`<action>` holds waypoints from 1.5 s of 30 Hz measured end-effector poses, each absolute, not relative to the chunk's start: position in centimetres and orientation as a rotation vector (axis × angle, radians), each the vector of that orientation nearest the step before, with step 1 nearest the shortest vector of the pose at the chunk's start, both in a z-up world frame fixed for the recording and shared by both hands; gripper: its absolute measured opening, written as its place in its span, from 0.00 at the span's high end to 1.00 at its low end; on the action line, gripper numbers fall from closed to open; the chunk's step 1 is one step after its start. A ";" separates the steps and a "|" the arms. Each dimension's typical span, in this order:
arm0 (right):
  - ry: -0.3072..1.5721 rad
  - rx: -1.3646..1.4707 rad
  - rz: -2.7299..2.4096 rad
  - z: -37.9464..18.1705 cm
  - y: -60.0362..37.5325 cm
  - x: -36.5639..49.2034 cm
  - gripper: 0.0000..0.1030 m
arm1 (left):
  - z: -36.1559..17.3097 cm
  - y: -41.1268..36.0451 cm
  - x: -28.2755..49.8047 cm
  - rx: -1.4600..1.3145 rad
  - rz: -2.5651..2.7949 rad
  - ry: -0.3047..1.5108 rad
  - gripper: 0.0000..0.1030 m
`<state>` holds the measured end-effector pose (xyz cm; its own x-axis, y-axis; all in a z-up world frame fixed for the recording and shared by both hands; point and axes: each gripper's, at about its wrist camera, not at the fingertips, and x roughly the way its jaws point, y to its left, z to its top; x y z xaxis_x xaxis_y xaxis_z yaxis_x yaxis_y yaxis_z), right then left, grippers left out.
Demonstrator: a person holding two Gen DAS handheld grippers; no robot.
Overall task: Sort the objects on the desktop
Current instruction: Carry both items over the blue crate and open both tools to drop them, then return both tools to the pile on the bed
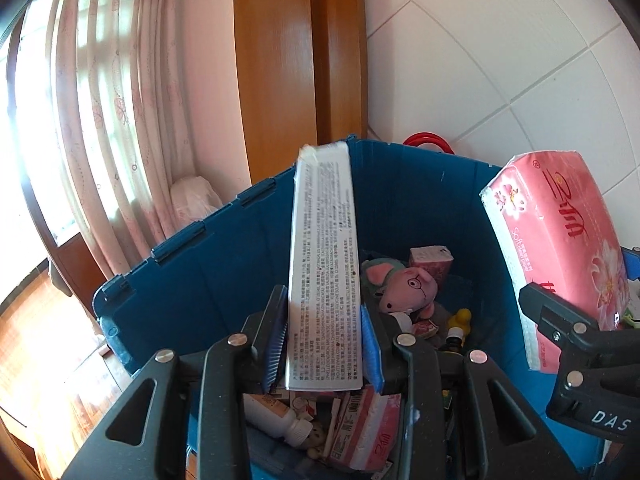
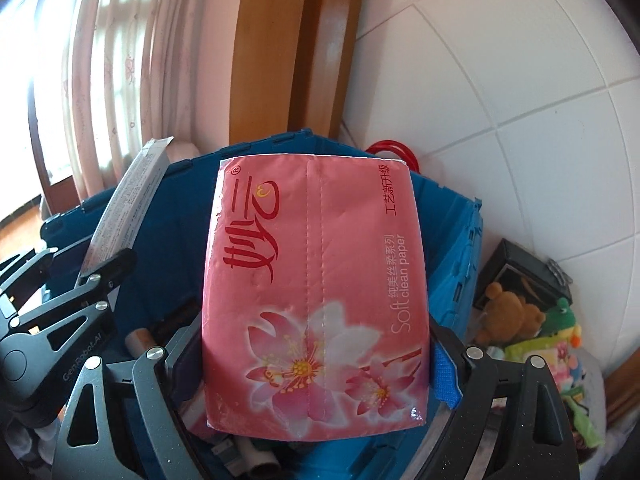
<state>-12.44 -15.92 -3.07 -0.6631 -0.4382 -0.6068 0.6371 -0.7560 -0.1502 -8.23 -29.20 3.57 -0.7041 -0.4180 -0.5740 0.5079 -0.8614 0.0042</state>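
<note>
You're looking at a glossy pink plastic-wrapped tissue pack (image 2: pixel 316 300), a matt white cardboard box (image 1: pixel 324 264) with fine print, a smooth blue plastic crate (image 1: pixel 224 264), a soft plush pig (image 1: pixel 404 288), and varnished wood (image 1: pixel 280 60) at the far side.

A long box (image 1: pixel 324 264) and a tissue pack (image 2: pixel 316 292) are held side by side over a crate (image 1: pixel 224 264), box left; a plush pig (image 1: pixel 404 288) lies inside.

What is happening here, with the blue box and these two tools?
A person is sorting things with two hand-held grippers over a blue crate. The left gripper holds a long white carton and the right gripper holds a pink tissue pack, both above the crate. Inside already lie a pink pig toy, a white bottle and other small items.
</note>
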 end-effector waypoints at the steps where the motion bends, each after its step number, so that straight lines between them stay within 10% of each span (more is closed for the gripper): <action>1: 0.481 0.739 -2.378 -3.2 -15.8 -12.7 0.13 | 3.3 -29.1 -8.1 0.792 -2.504 0.215 0.62; 10: 0.438 0.704 -2.432 -2.8 -14.3 -13.2 0.03 | 3.1 -29.1 -6.5 0.728 -2.548 0.205 0.28; 29: 0.206 0.572 -2.556 -1.7 -3.1 -9.1 0.00 | 4.6 -25.2 -2.4 0.490 -2.666 0.295 0.28; 45: 0.006 0.910 -2.946 -8.6 23.7 -13.4 0.00 | 6.2 -4.8 -6.9 0.572 -2.998 0.177 0.28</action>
